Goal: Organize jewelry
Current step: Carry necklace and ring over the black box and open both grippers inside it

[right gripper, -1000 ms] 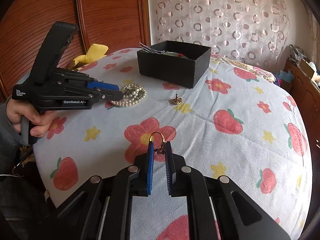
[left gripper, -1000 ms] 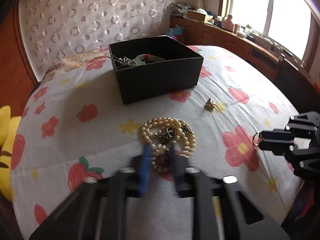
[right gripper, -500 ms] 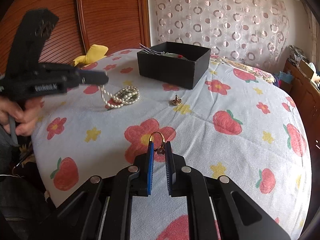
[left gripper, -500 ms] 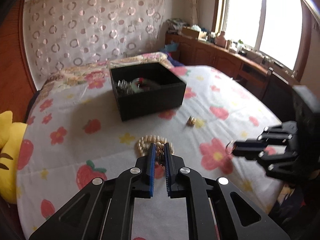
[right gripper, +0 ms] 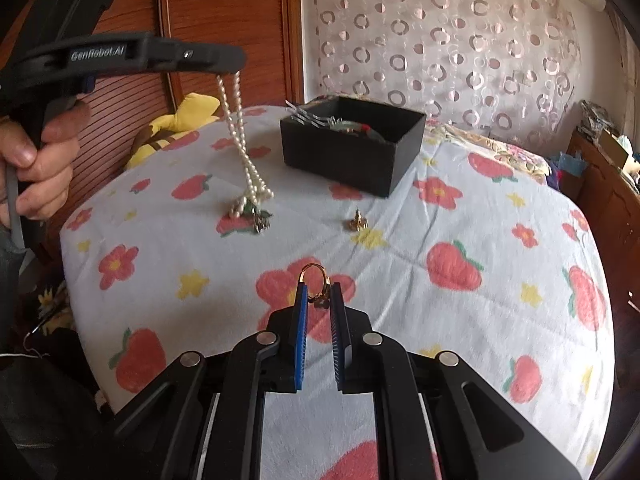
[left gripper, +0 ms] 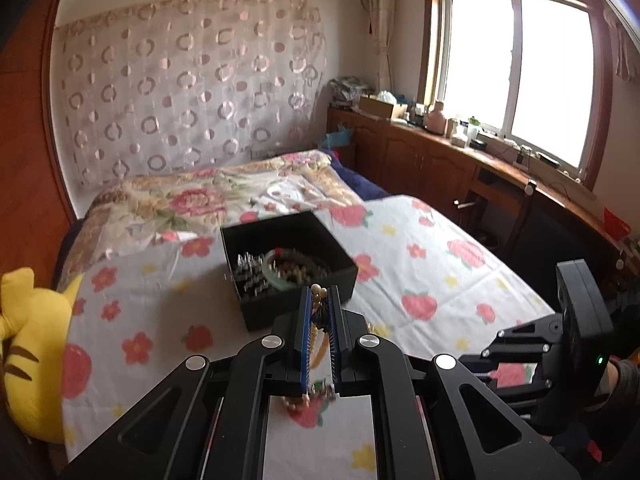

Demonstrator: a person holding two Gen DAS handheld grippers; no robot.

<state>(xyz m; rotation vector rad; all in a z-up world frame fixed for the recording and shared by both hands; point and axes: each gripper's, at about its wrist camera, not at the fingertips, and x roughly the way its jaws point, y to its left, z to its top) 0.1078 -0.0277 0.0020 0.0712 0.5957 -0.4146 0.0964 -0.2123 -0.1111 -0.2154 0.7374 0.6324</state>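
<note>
Blue-padded fingers of the left gripper pinch a white pearl necklace above the black open-topped box; its contents blur. From the right wrist, the right gripper clamps a gold ring; the necklace's lower end touches the floral bedsheet.

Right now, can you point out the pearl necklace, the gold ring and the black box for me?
pearl necklace [right gripper: 239,132]: right wrist view, on the hanging strands.
gold ring [right gripper: 314,270]: right wrist view, on the top of the band.
black box [right gripper: 344,158]: right wrist view, on the front wall.
</note>
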